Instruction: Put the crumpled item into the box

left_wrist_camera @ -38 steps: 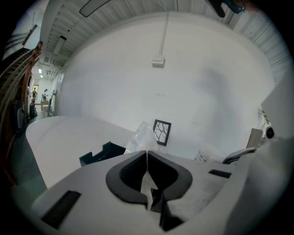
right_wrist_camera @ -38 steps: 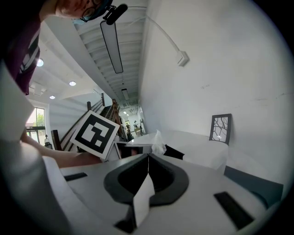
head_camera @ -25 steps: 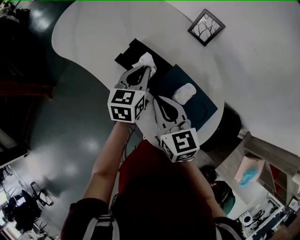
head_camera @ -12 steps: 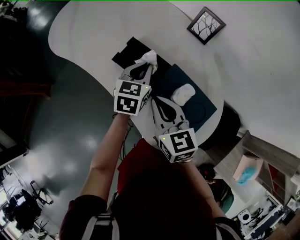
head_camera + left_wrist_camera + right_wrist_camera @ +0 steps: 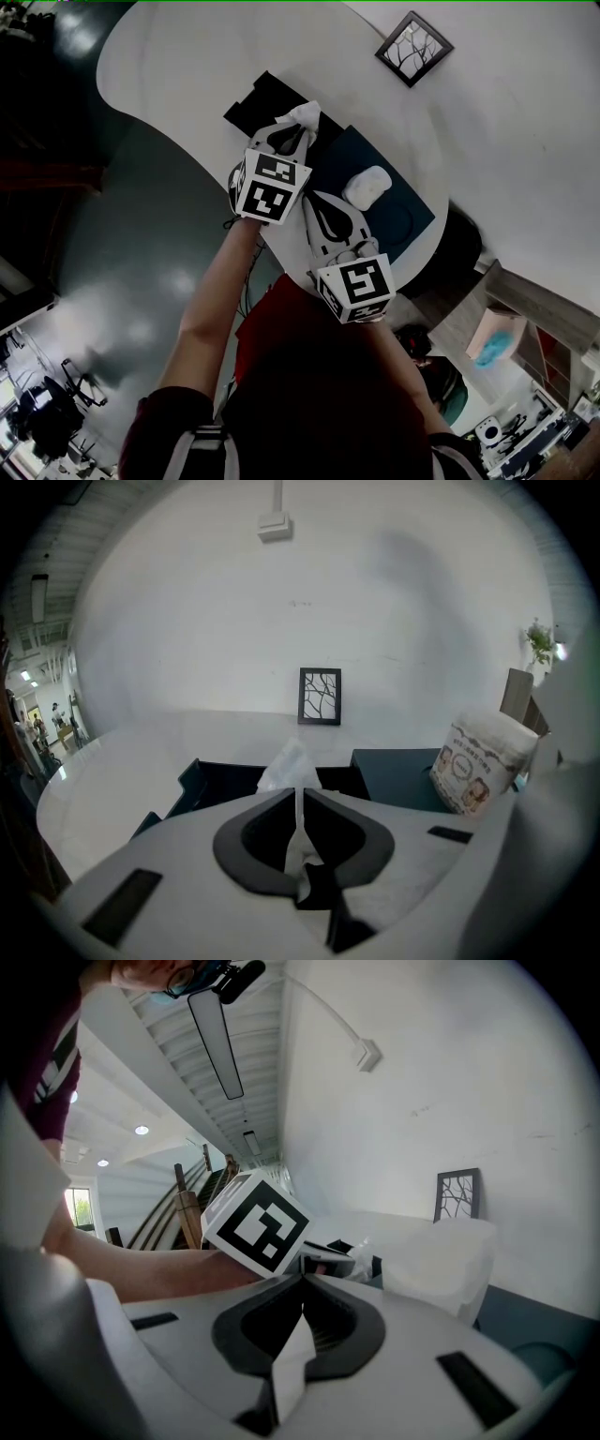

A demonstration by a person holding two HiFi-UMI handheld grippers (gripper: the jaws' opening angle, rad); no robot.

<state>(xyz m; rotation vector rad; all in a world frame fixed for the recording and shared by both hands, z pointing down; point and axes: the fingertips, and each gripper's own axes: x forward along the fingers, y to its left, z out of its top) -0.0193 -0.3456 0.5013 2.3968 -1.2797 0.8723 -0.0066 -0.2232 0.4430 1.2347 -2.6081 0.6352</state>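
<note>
**Tissue pinched beside the box**

The crumpled tissue [image 5: 306,113] sits top centre of the head view, pinched in the left claw [image 5: 298,127] by the black box's [image 5: 251,101] right edge on the white bench [image 5: 178,56]. Lower, the right claw [image 5: 317,199] is pressed together on 1 white scrap [image 5: 289,1361].

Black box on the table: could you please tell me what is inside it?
Nothing shows in the visible part of the black box. The left gripper, shut on the crumpled tissue, hangs in front of it and covers the rest of the inside.
</note>
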